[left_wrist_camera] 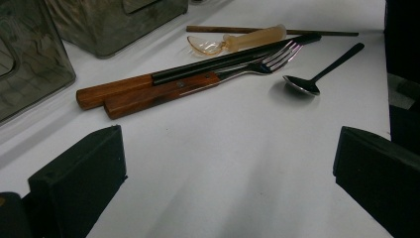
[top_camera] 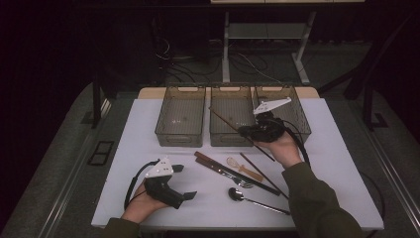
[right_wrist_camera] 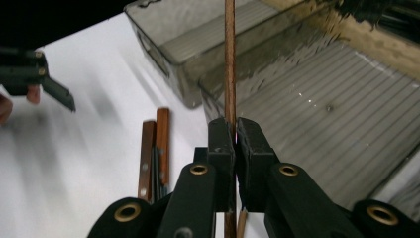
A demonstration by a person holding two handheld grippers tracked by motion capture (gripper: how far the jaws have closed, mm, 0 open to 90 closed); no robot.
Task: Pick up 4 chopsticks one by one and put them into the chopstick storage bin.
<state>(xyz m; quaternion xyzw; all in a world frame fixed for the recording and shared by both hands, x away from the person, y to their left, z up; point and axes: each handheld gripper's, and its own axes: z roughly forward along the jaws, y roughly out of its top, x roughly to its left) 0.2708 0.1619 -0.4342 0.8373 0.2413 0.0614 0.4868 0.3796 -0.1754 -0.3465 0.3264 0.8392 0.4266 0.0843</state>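
Note:
My right gripper (top_camera: 243,132) is shut on a thin brown chopstick (top_camera: 223,119), held slanted above the front of the middle smoky bin (top_camera: 232,141). In the right gripper view the jaws (right_wrist_camera: 235,139) pinch the chopstick (right_wrist_camera: 230,59), which runs up over the bins (right_wrist_camera: 346,99). My left gripper (top_camera: 184,181) rests at the table's lower left, open, nothing between its jaws (left_wrist_camera: 223,178). Ahead of it lie a wooden-handled knife (left_wrist_camera: 198,69), a fork (left_wrist_camera: 198,85), an amber spoon (left_wrist_camera: 237,40), a dark spoon (left_wrist_camera: 317,74) and a second chopstick (left_wrist_camera: 272,31).
Three transparent bins stand side by side at the back of the white table (top_camera: 148,148): left (top_camera: 181,136), middle, right (top_camera: 297,116). The loose cutlery (top_camera: 233,171) lies between the two hands. Dark floor and cables surround the table.

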